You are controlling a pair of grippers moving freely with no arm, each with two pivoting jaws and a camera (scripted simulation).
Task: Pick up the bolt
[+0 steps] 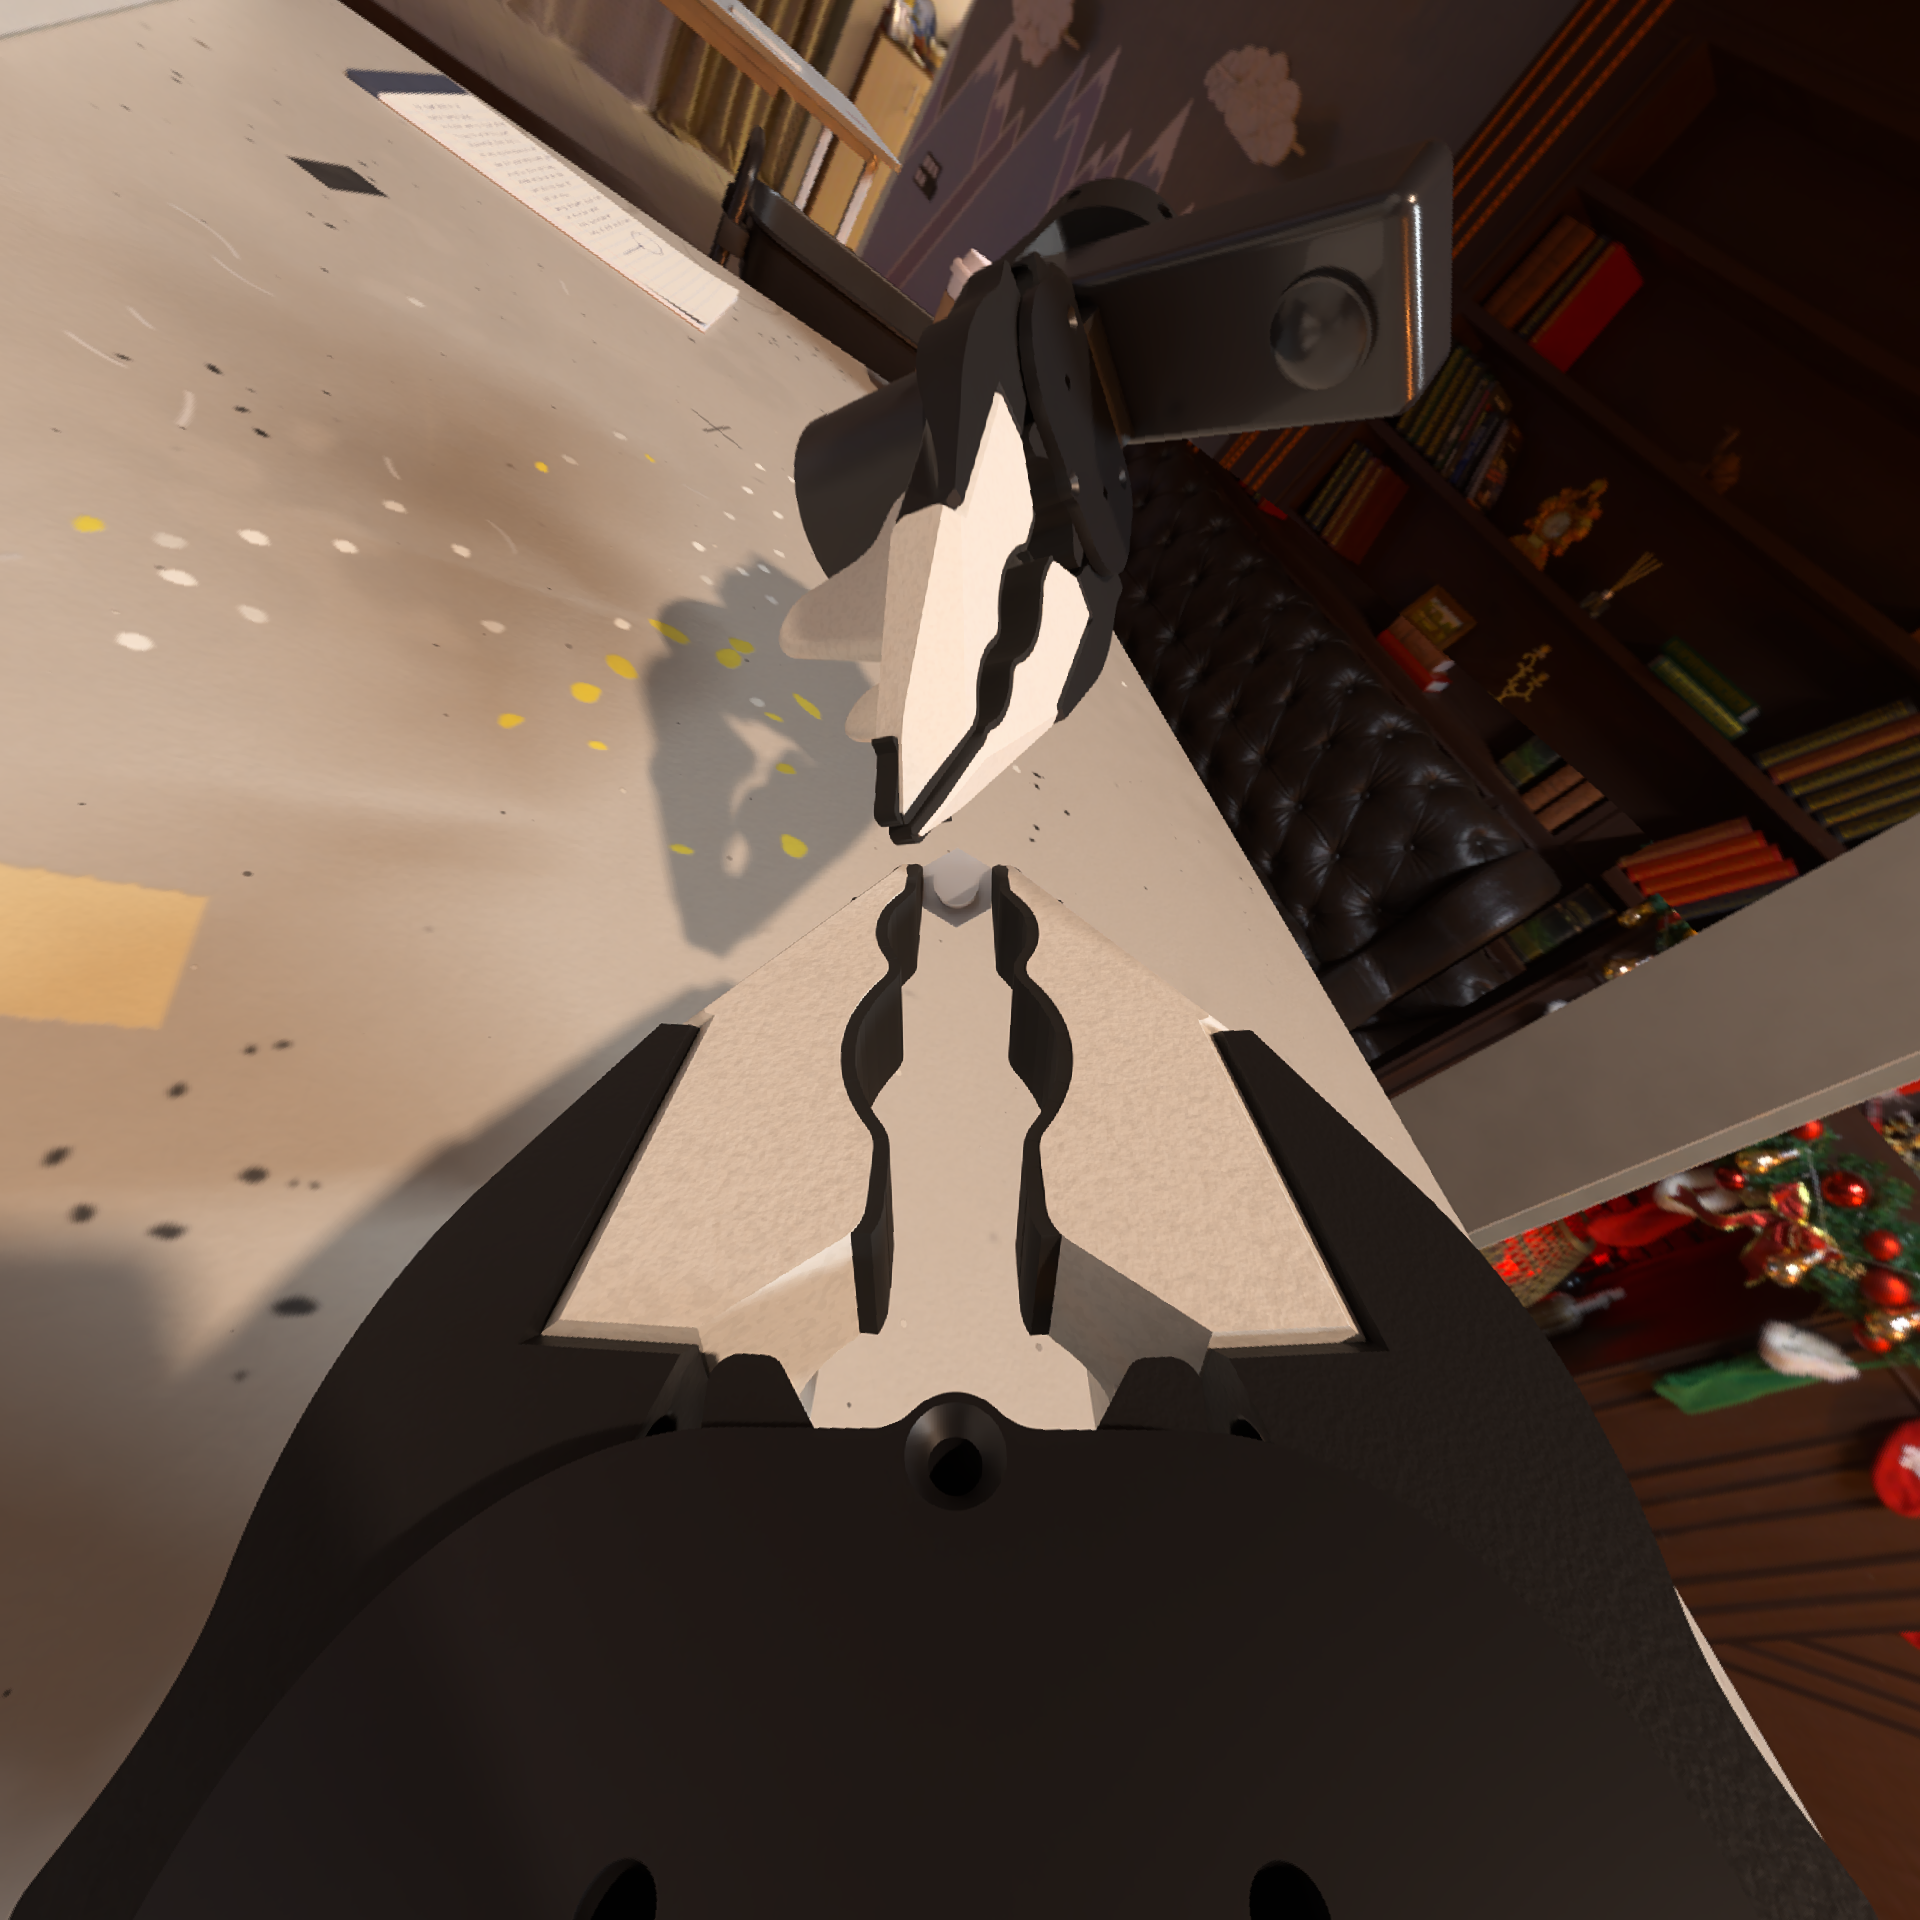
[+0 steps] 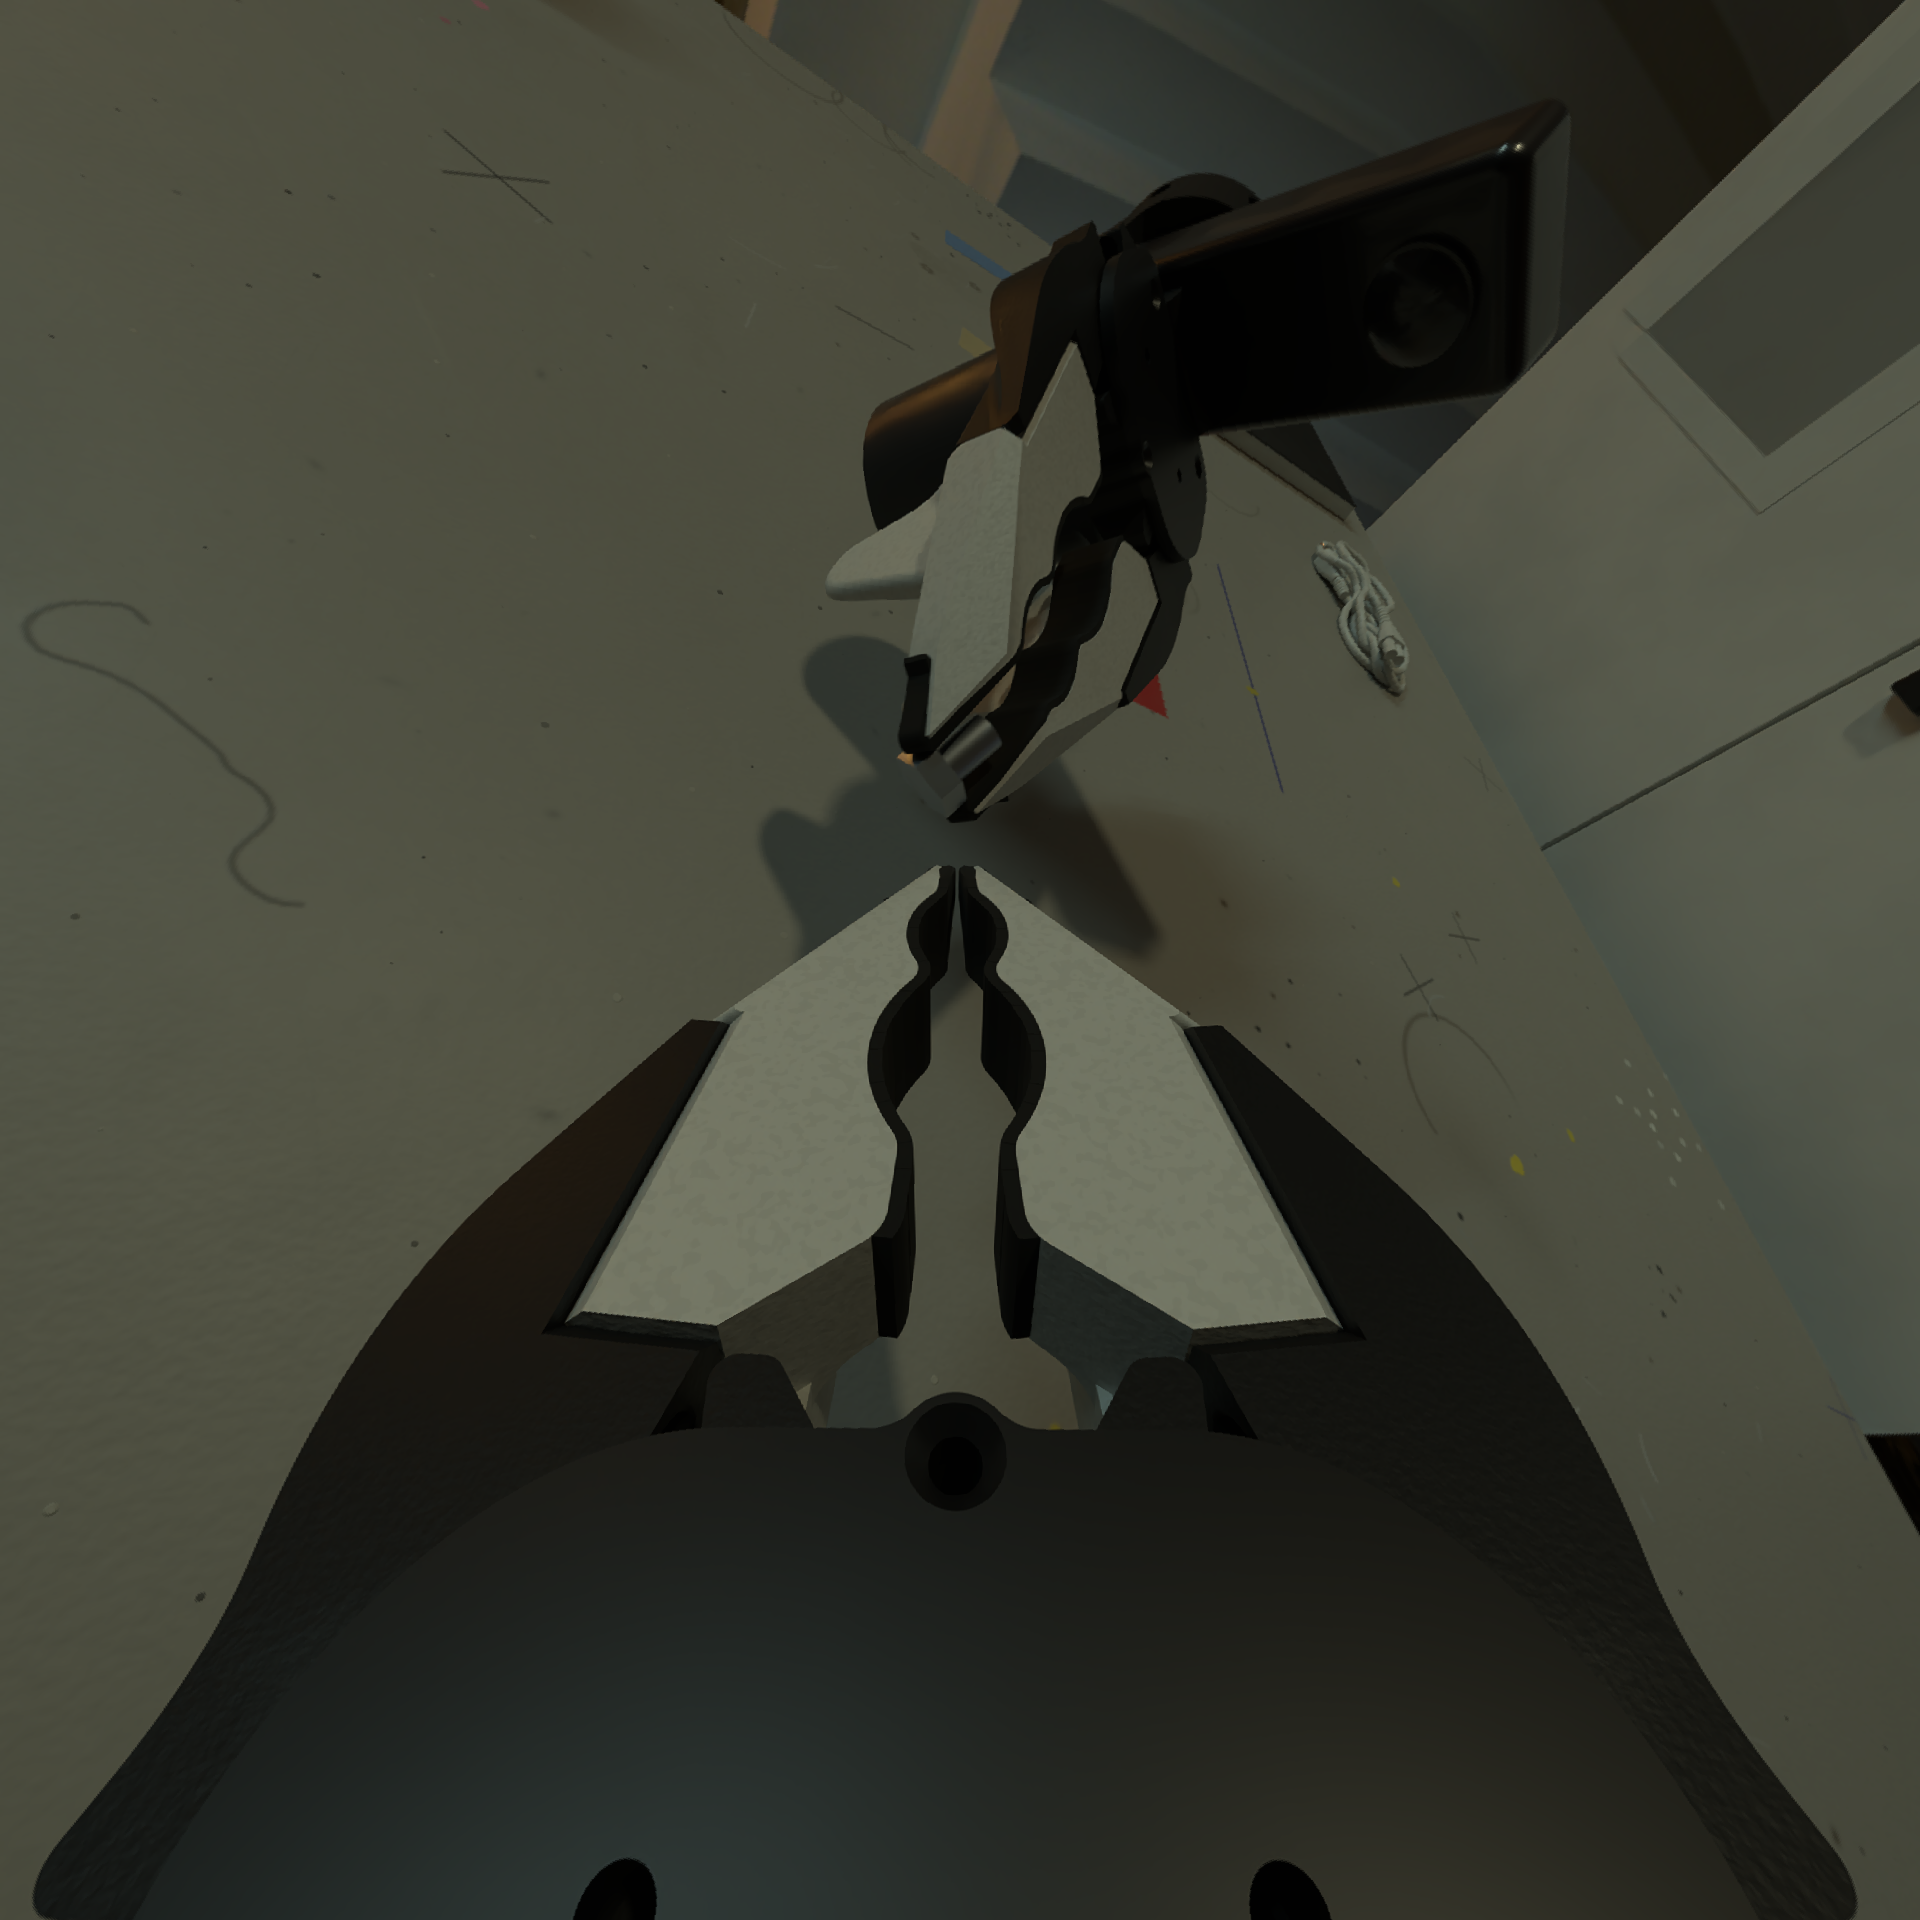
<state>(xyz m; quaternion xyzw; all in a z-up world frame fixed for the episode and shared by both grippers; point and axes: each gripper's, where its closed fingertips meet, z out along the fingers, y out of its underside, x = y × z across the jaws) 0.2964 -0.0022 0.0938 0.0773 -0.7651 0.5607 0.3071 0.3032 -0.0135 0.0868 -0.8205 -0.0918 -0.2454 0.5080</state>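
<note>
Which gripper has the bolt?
The left gripper: the grey bolt sits clamped between its fingertips. The right gripper has its fingertips nearly touching with nothing between them.

I'm working in a home study or living room: dark bookshelves [image 1: 1621,436] full of books, a tufted leather sofa [image 1: 1320,748], Christmas decorations [image 1: 1808,1236], and a paint-speckled work table [image 1: 312,727].
</note>
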